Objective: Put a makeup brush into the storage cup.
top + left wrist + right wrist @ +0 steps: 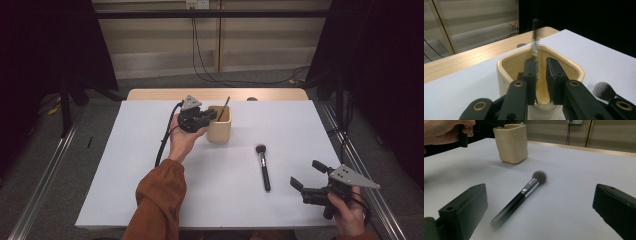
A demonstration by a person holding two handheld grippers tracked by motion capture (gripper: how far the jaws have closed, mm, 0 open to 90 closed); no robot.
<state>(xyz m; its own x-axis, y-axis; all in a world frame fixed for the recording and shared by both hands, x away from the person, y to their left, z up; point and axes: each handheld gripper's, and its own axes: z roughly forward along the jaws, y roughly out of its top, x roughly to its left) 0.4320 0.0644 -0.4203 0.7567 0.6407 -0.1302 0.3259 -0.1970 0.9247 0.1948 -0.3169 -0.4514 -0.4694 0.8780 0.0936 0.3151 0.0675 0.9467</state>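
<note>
A cream cup (220,131) stands at the back middle of the white table sheet (150,190). A thin dark-handled brush (225,107) stands in it, leaning to the far right. My left gripper (212,116) hovers over the cup's mouth. In the left gripper view its jaws (541,61) dip inside the cup rim (504,62) with a narrow gap, and the thin brush (535,32) rises just beyond the left jaw, not pinched. A black makeup brush (263,167) with a silver ferrule lies flat, bristles far. My right gripper (306,174) is open at the front right, and the brush (524,192) lies ahead of its jaws (540,197).
The wooden tabletop edge (215,94) shows behind the sheet. Cables hang from a wall socket at the back. In the right gripper view the cup (511,142) and the other hand (444,130) are at top left. Metal rails run along both sides.
</note>
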